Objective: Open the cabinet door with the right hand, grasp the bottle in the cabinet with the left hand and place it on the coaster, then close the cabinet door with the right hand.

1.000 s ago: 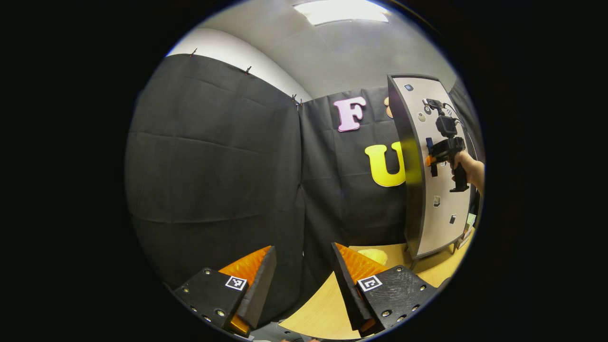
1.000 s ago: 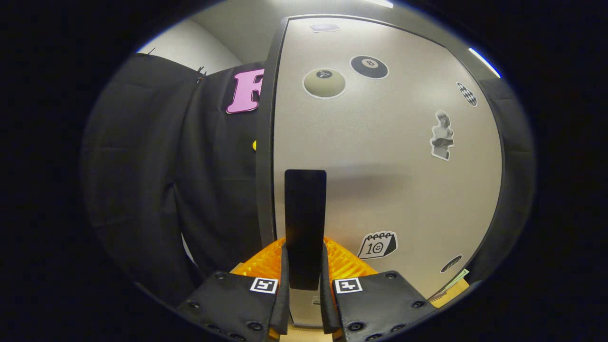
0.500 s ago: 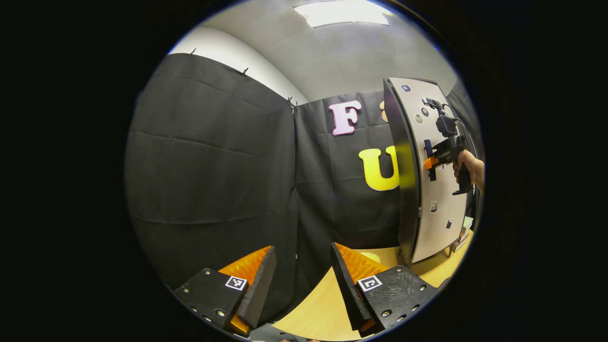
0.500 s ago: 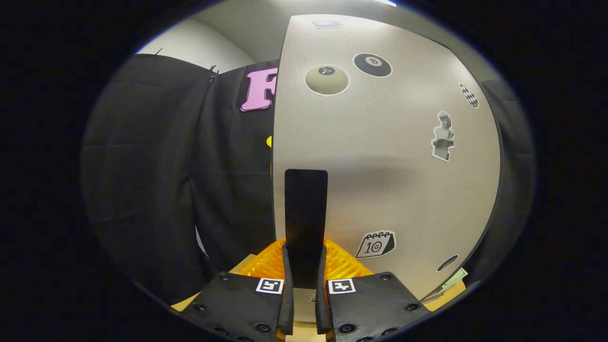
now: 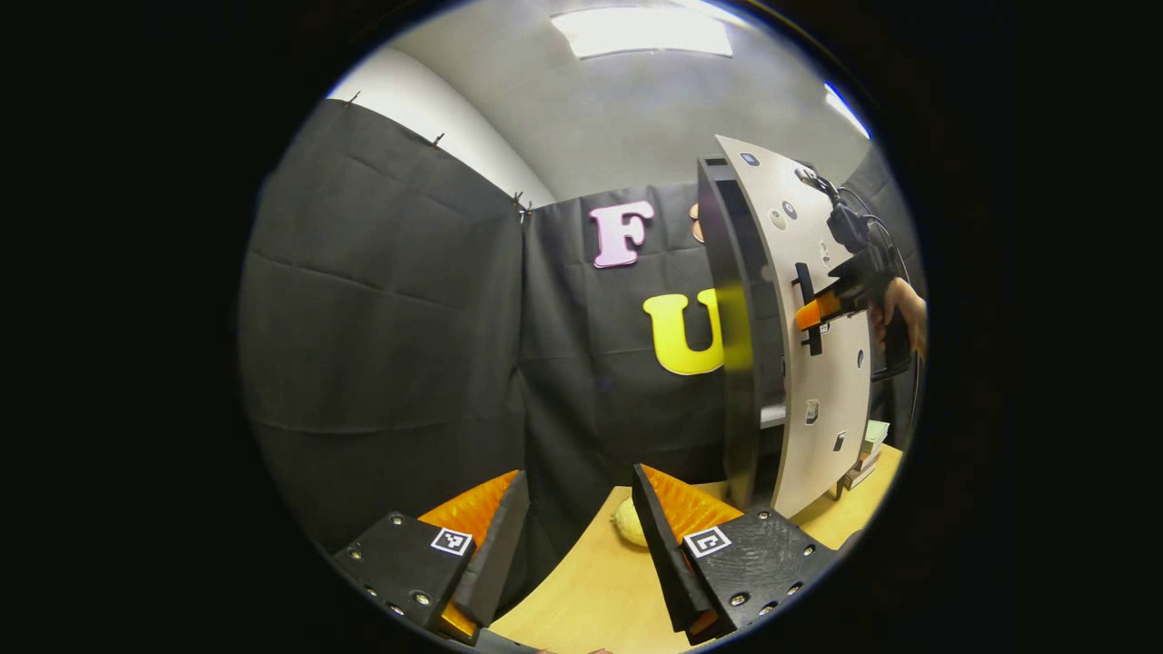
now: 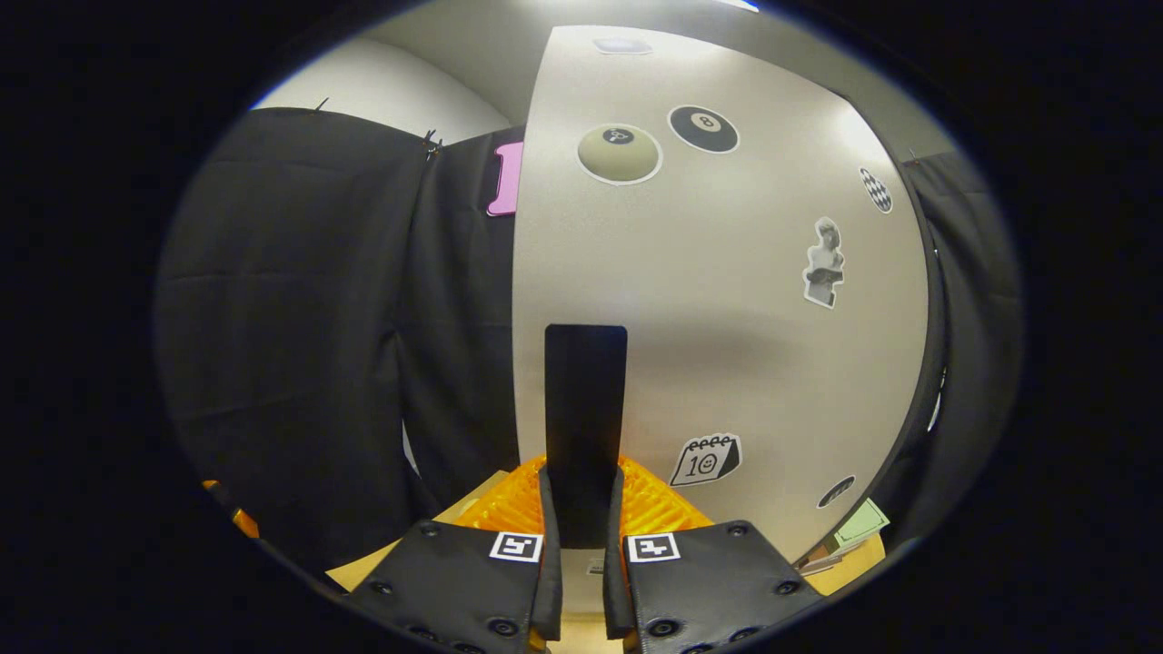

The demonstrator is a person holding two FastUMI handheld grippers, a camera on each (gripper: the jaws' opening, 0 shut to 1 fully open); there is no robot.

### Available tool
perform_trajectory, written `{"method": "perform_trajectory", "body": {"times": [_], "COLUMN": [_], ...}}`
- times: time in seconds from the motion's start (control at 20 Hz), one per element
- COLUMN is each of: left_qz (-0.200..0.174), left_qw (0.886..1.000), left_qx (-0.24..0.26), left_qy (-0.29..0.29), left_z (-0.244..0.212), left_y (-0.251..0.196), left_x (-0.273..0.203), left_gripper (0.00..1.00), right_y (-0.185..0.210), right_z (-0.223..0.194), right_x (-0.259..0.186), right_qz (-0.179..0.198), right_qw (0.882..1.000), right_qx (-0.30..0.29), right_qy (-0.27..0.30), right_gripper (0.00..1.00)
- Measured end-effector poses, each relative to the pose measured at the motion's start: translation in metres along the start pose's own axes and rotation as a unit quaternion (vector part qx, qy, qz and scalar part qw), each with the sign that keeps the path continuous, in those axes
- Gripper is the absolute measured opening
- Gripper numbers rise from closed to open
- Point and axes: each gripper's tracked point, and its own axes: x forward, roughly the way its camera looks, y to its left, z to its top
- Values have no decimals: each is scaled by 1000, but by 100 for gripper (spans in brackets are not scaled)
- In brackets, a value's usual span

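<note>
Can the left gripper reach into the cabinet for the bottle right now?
Probably not yet. The cabinet door is only partly swung out, with the right gripper shut on its handle. The left gripper hangs open over the table, off to the side. I can't make out the bottle inside.

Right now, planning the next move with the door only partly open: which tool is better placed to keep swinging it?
Right. The right tool is shut on the door handle; the left tool is open, hovering above the table.
</note>
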Motion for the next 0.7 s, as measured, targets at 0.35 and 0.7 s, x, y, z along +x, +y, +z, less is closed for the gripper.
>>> {"method": "perform_trajectory", "body": {"times": [0.35, 0.7], "left_qz": [-39, -96], "left_qw": [999, 995], "left_qx": [-4, -14], "left_qy": [-6, -10], "left_z": [-2, 4], "left_y": [-12, -22], "left_x": [4, 1], "left_gripper": [64, 66], "right_y": [-6, -11], "right_z": [1, 1], "right_x": [-2, -4], "right_qz": [6, -4], "right_qw": [1000, 1000], "right_qx": [-1, 2], "right_qy": [3, 3], "right_gripper": [20, 20]}}
